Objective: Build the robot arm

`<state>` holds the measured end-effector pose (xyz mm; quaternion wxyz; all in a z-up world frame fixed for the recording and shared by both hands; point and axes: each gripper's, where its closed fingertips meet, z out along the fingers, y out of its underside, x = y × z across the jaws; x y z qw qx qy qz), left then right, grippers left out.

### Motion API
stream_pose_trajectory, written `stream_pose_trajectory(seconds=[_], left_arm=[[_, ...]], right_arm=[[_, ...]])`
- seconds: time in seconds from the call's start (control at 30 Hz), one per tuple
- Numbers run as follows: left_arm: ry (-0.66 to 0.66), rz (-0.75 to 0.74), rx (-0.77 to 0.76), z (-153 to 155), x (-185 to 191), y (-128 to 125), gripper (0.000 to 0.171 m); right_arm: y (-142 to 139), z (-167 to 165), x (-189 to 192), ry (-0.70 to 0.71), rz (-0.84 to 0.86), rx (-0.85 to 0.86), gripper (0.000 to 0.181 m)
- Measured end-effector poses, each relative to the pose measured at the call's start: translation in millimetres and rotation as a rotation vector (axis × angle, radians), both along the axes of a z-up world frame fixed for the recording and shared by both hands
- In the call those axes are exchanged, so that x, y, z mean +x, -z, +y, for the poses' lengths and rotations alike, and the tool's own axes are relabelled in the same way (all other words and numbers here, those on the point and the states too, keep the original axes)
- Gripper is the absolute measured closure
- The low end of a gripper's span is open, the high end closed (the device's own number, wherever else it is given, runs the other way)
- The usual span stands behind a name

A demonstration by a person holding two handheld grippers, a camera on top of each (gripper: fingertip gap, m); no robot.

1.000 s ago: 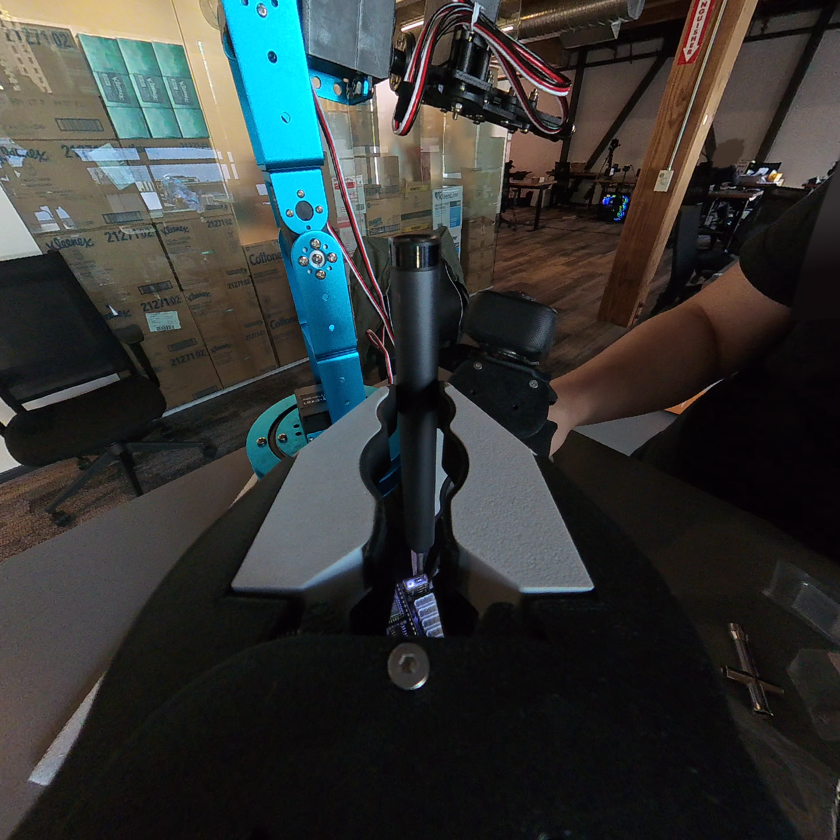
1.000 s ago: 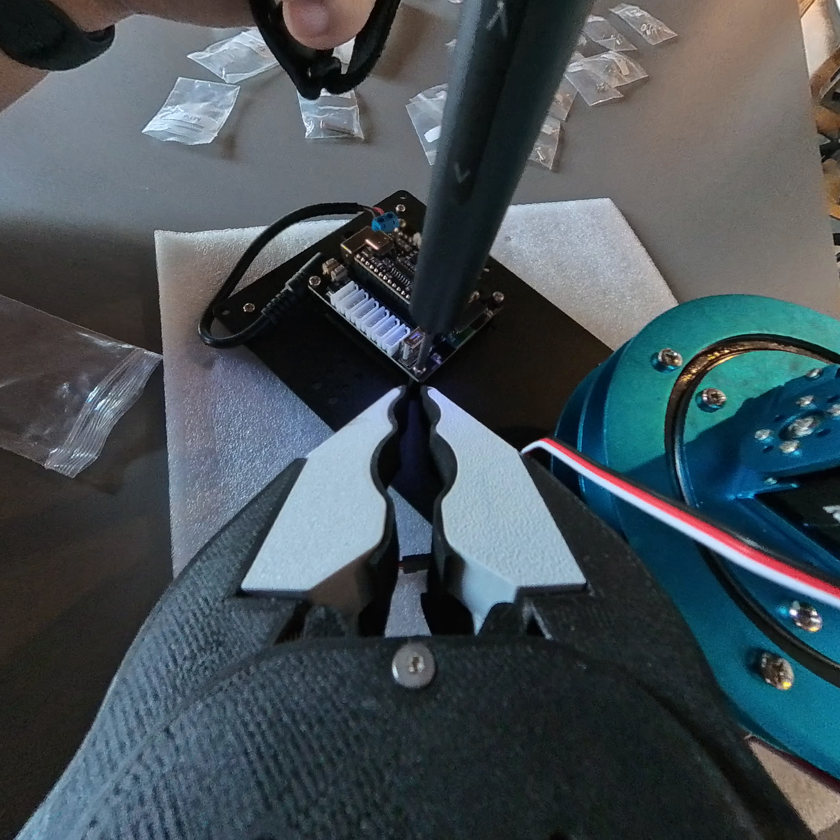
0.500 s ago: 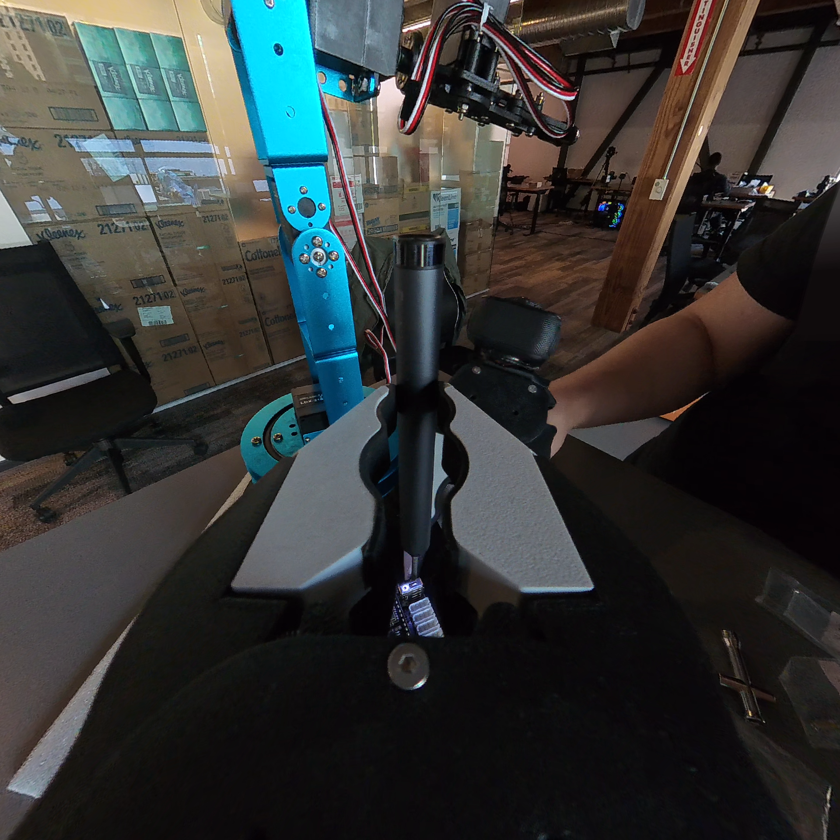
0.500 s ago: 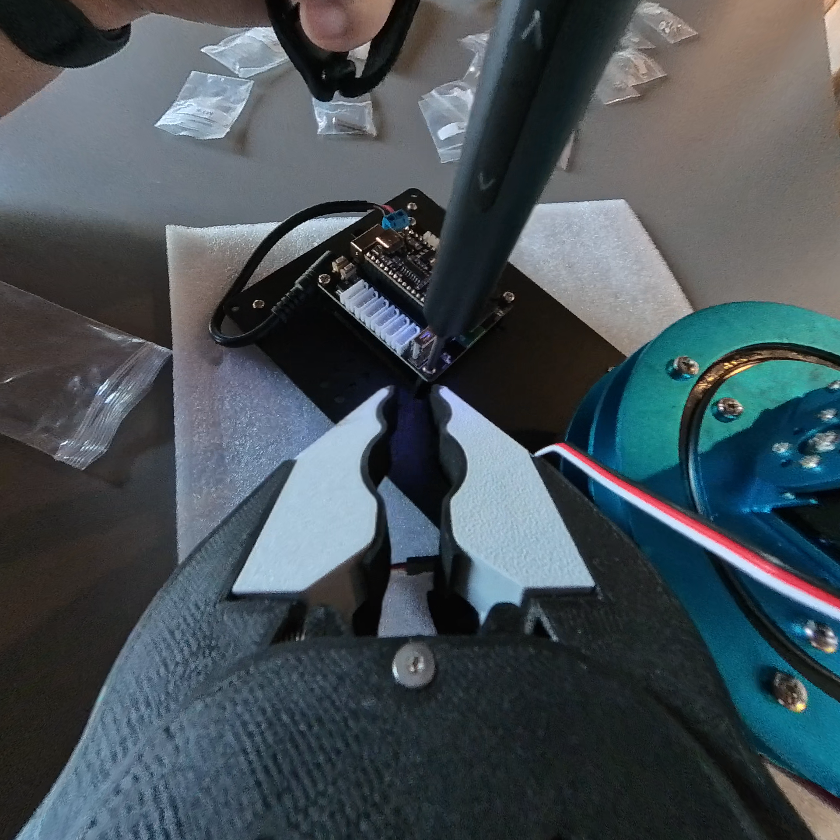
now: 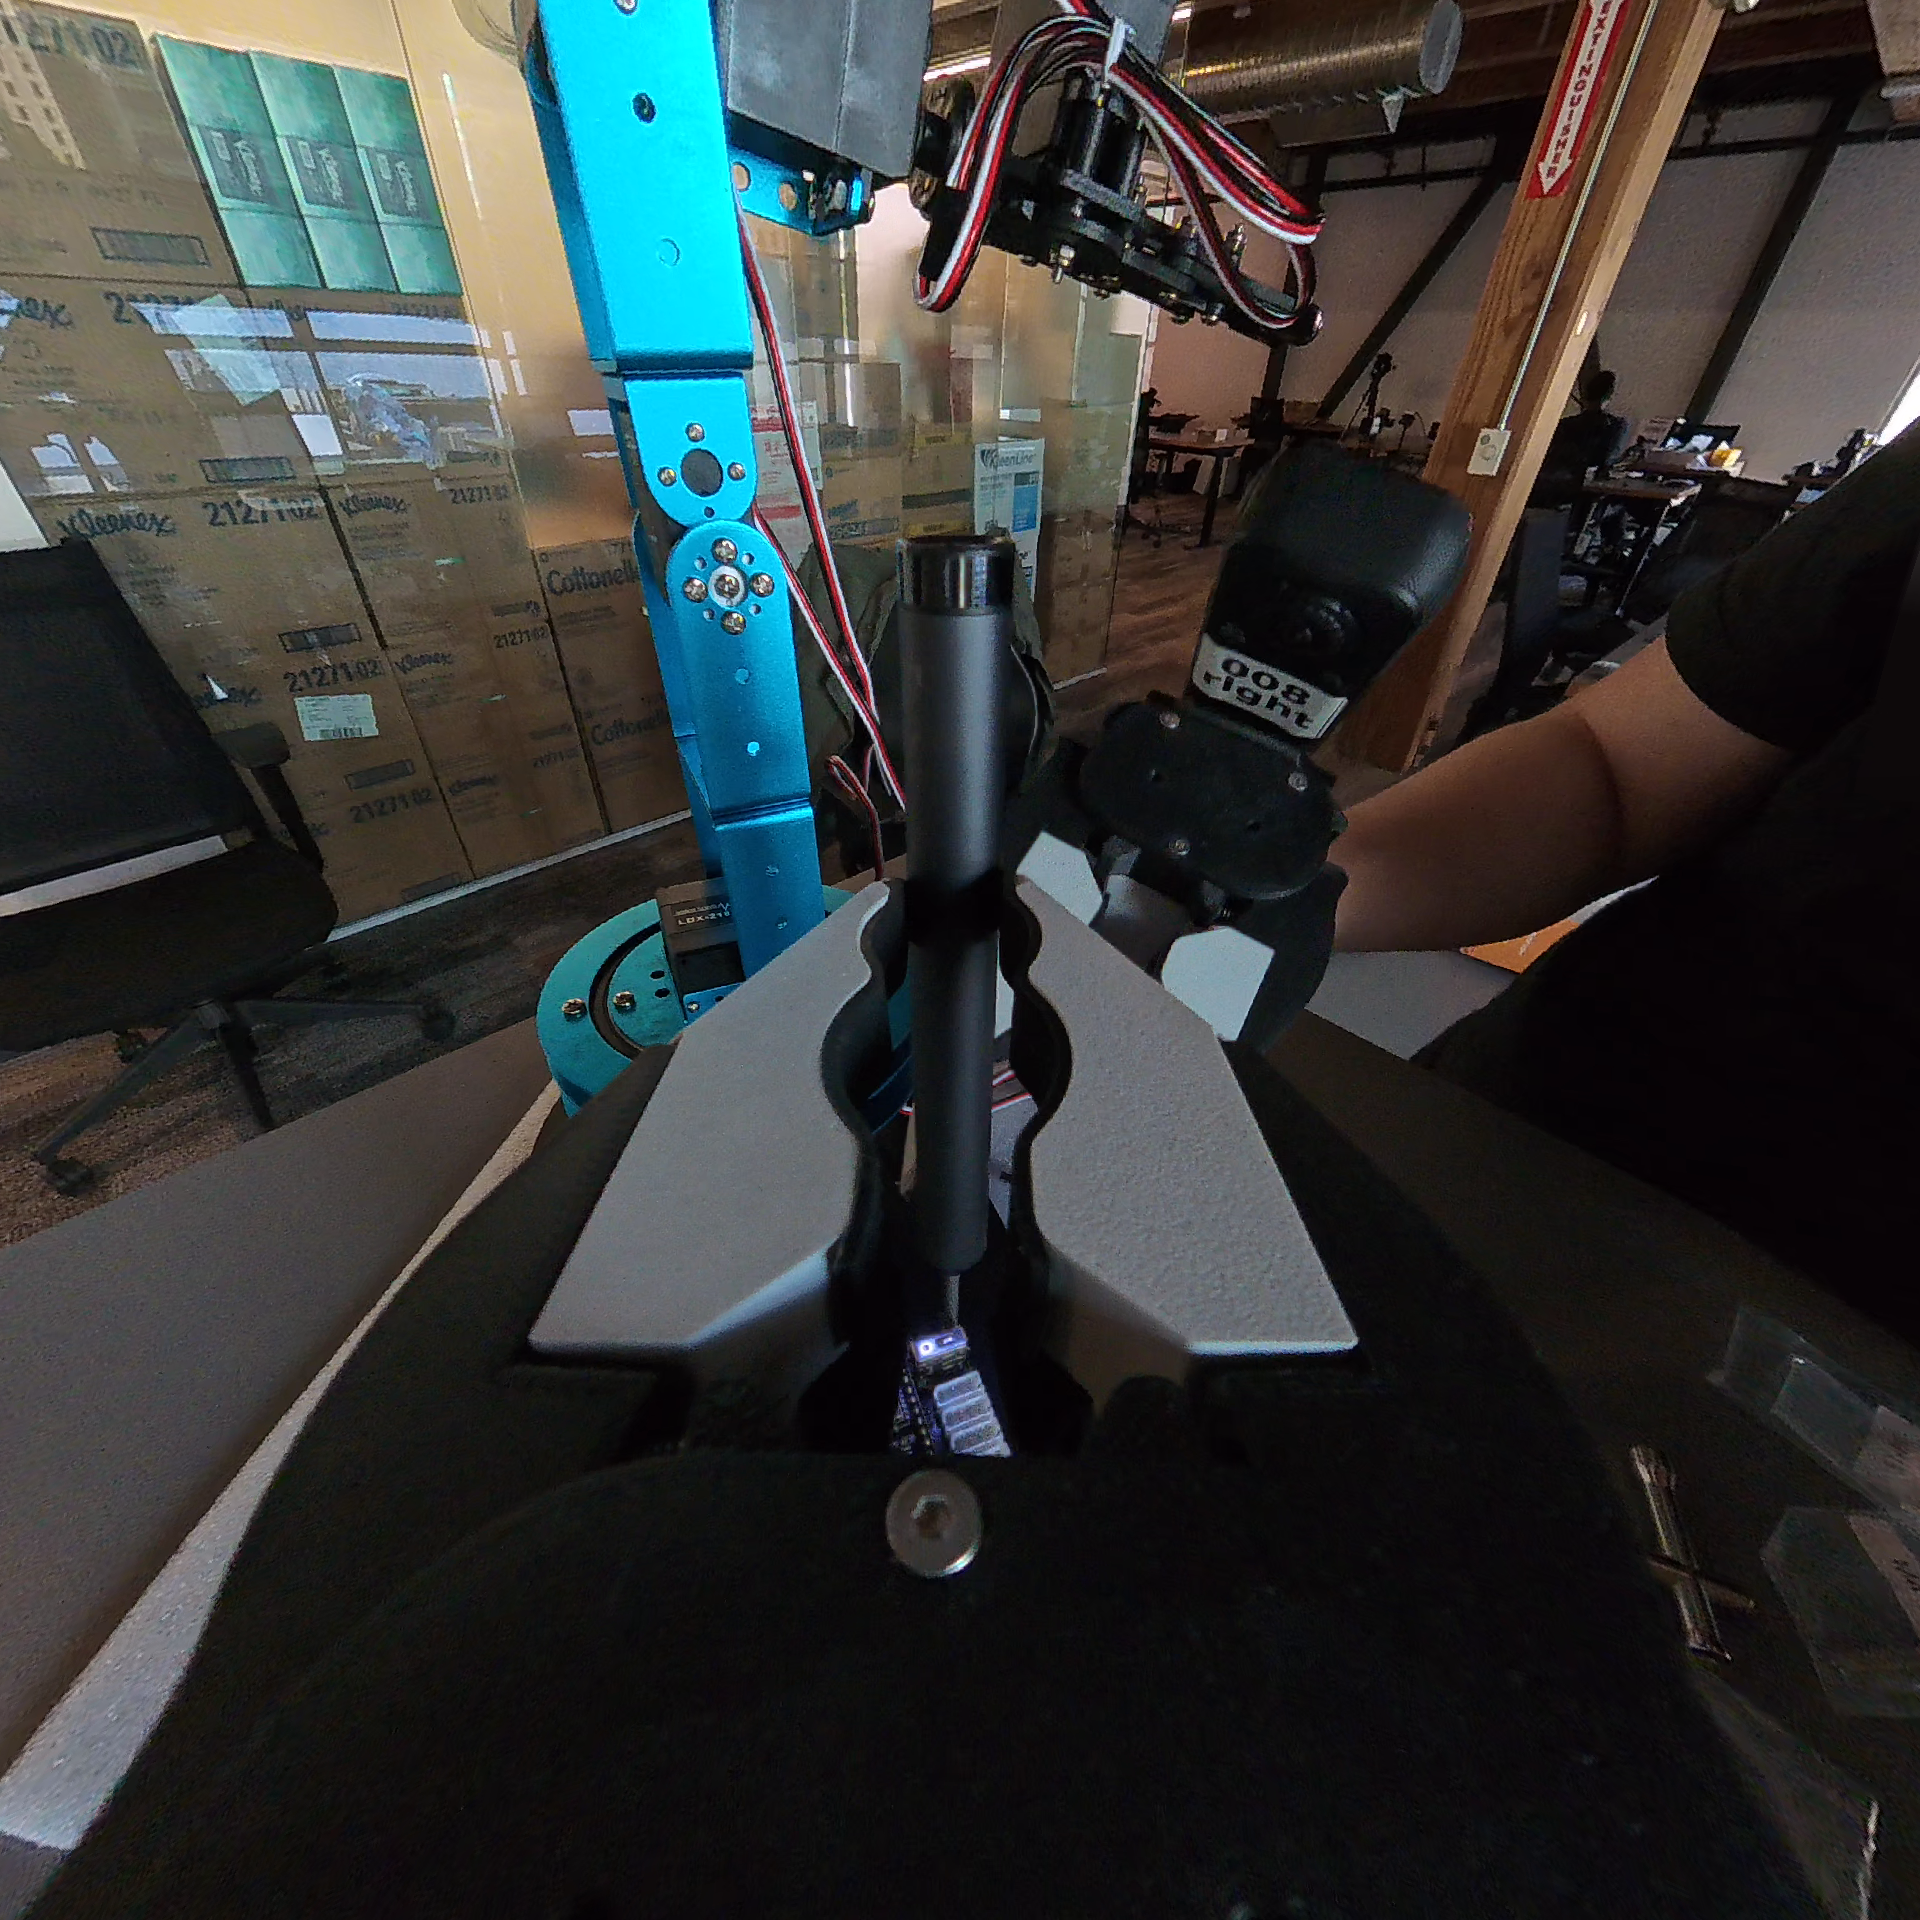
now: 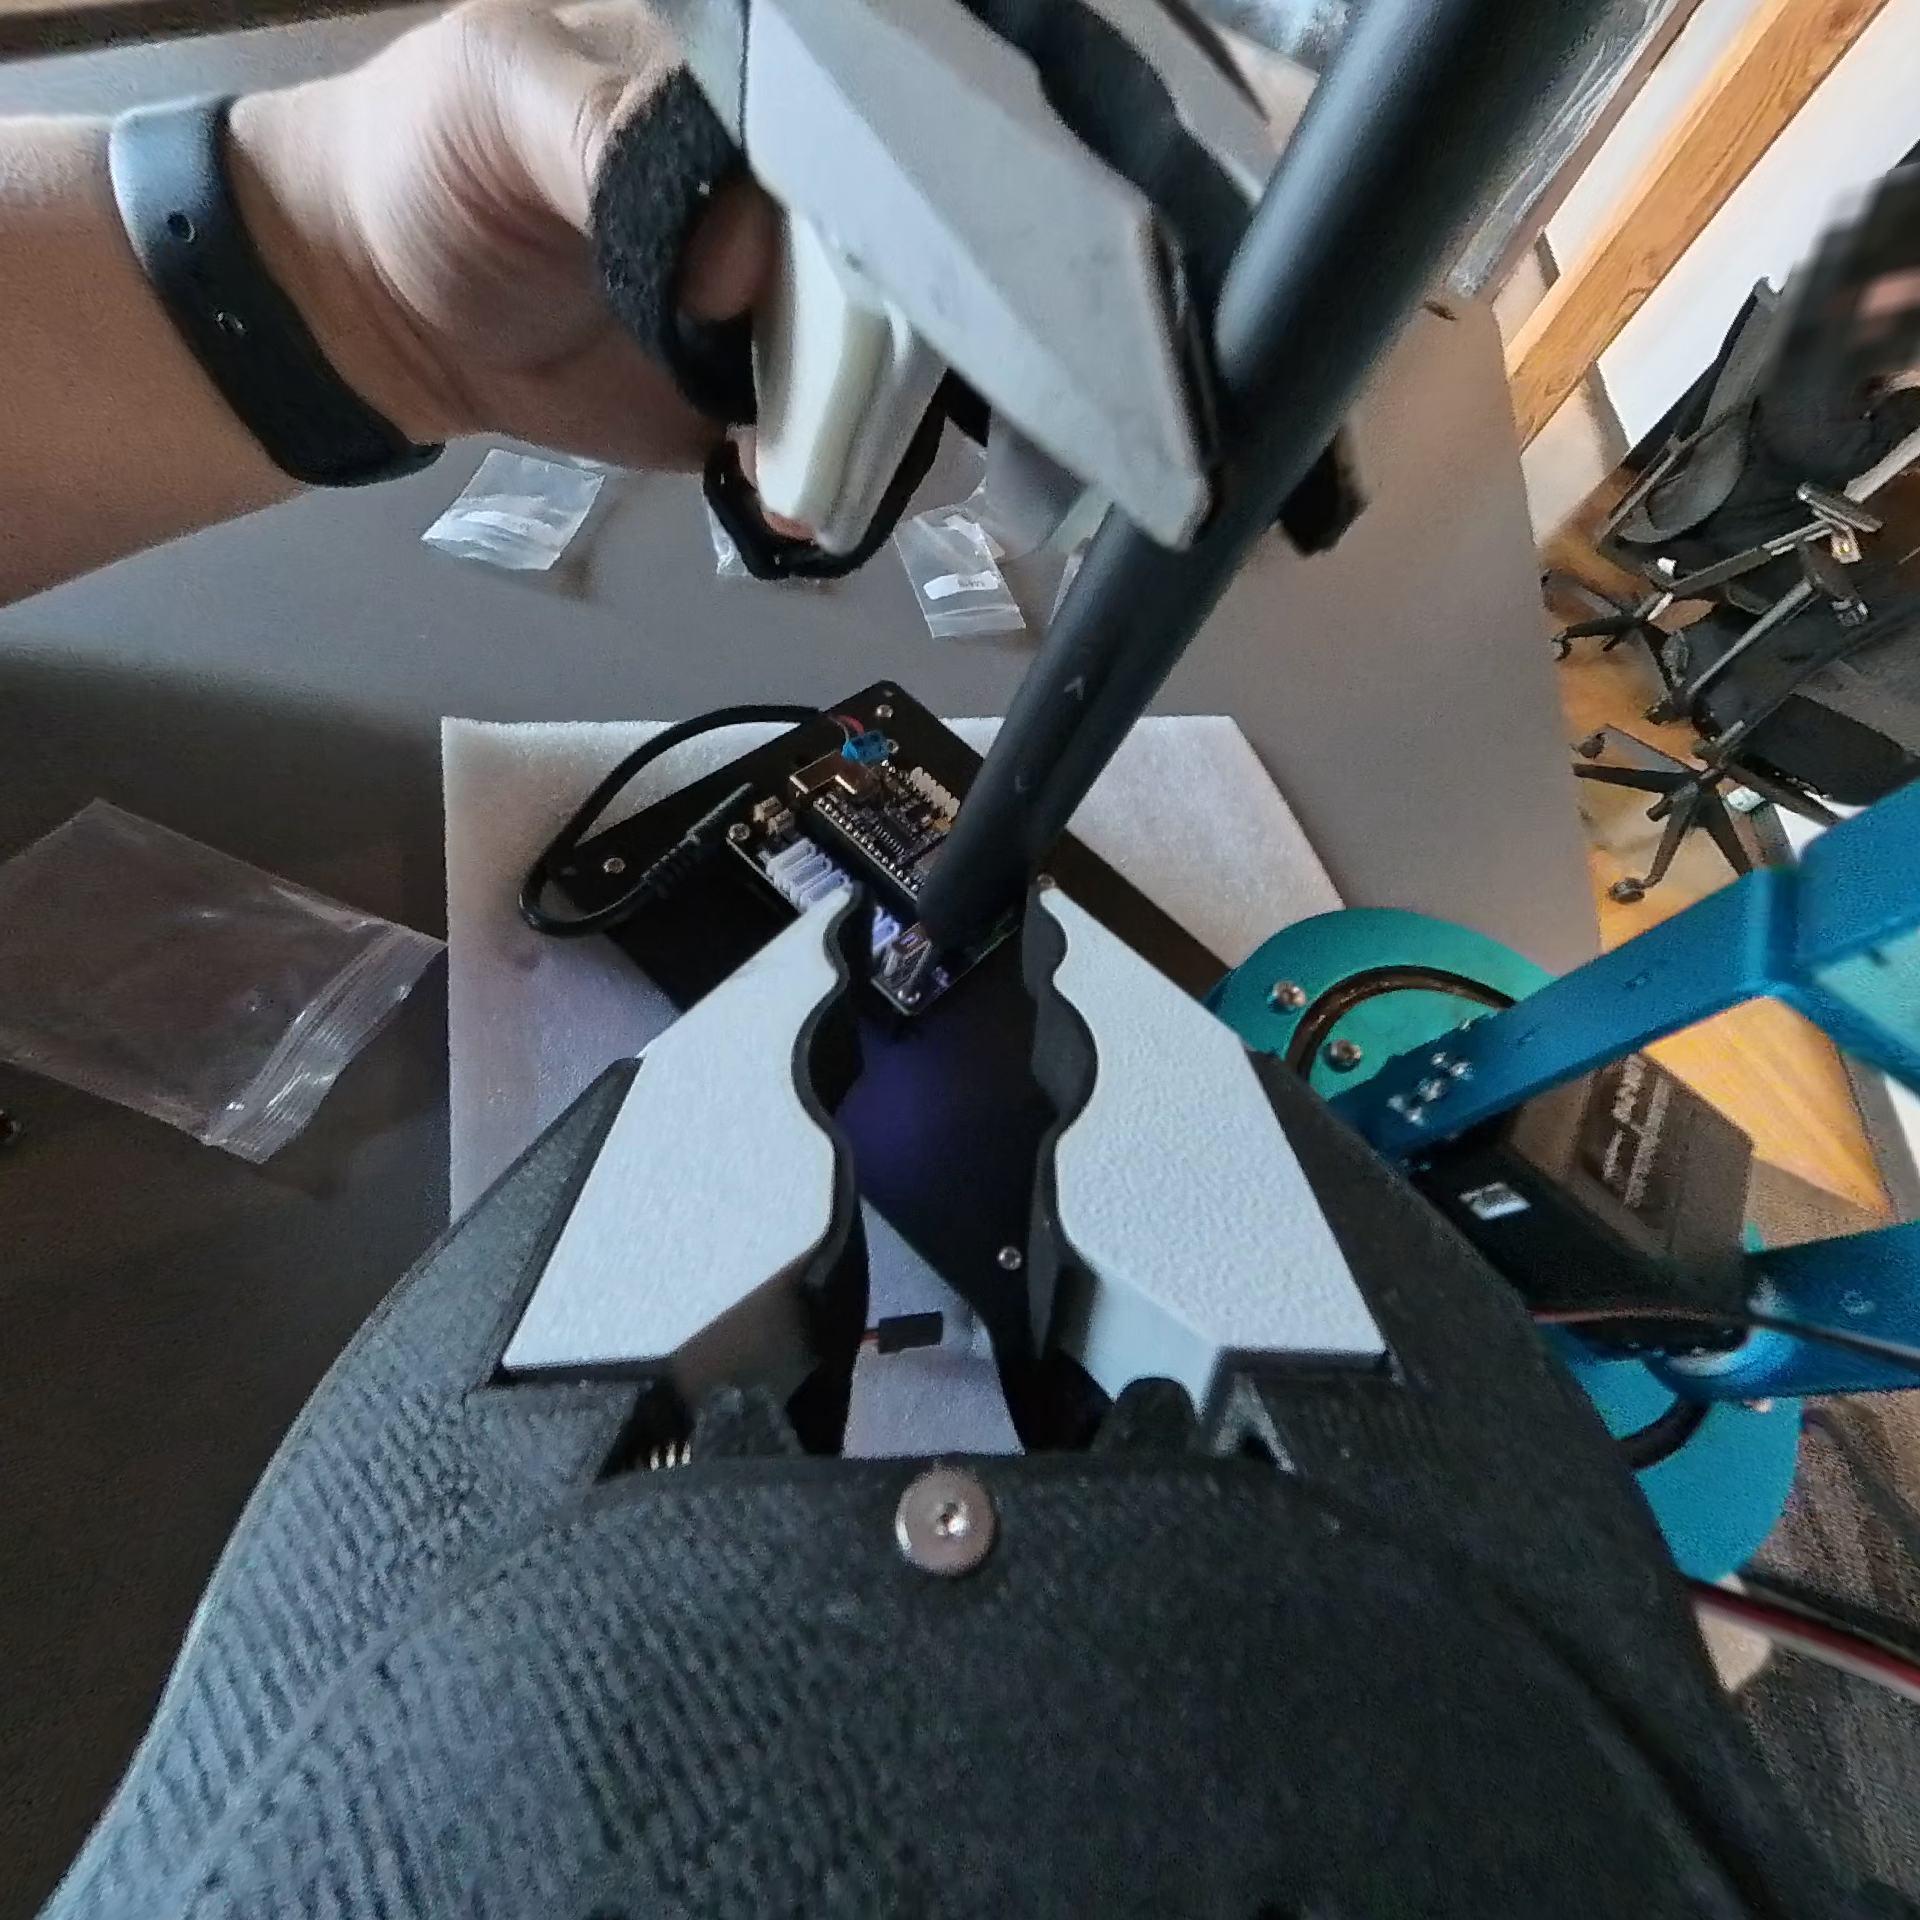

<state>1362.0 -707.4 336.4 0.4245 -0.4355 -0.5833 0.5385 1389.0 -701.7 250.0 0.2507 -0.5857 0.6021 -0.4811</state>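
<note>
- Left gripper (image 5: 951,904): clenched on a dark grey, smooth cylindrical driver tool (image 5: 951,790). The grey pads pinch the shaft about halfway along, and a black band rings the shaft at the fingertips.
- The tool stands nearly upright. In the right wrist view its lower end meets the near corner of a small black circuit board (image 6: 873,821), beside a row of white plastic connectors. A small light glows at that corner. We cannot see the bit itself.
- Right gripper (image 6: 940,894): released and empty, with the jaws parted. It hovers just above the board's near corner, with the tool's tip between its fingertips, touching neither as far as we can tell.
- The board sits on a flat black plate (image 6: 665,945), which rests on a white, grainy foam sheet (image 6: 1174,790) on the matte grey counter (image 6: 260,644). A thin black cable (image 6: 603,831) loops off the plate's left side.
- Just right of the foam stands a blue anodised metal robot arm (image 5: 675,312) on a round teal base (image 6: 1351,977). It has bare screw heads and red-white-black wires.
- 1 crinkled clear plastic bag (image 6: 187,966) lies left of the foam. Several smaller bags (image 6: 514,509) lie beyond it.
</note>
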Motion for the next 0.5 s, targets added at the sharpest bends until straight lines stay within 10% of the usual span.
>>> stream_pose_trajectory(seconds=[0.5], left_arm=[[0.014,-0.014,-0.021,4,1,1,0.156]], right_arm=[[-14,-7,10,-0.035,0.005,0.051,0.161]])
